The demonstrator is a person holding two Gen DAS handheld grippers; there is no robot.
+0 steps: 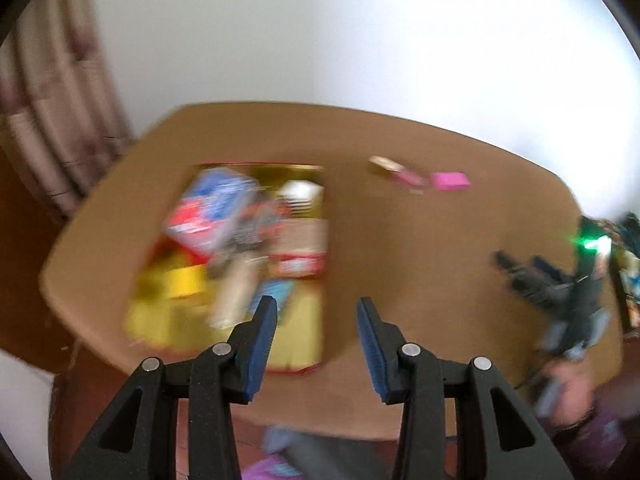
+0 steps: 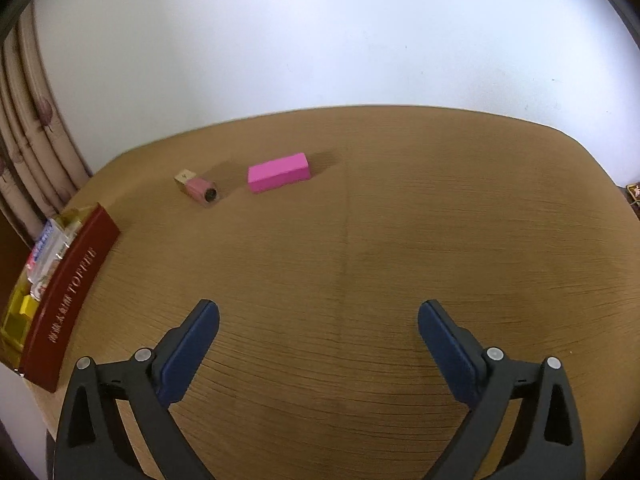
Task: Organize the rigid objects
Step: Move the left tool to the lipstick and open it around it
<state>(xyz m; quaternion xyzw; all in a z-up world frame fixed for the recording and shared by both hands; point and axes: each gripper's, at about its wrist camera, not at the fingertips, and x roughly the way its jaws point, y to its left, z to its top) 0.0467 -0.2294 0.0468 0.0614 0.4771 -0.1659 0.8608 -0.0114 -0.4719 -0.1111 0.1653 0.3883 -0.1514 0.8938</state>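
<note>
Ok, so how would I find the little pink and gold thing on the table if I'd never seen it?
Look at the brown table, out on its far side, past the red box full of stuff. Two loose things lie there side by side. The small bottle is the one nearer the red box: pale pink with a gold cap, lying down, much smaller than the bright pink block.

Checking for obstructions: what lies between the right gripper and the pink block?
Nothing: in the right wrist view only bare table separates the open right gripper from the pink block.
</note>
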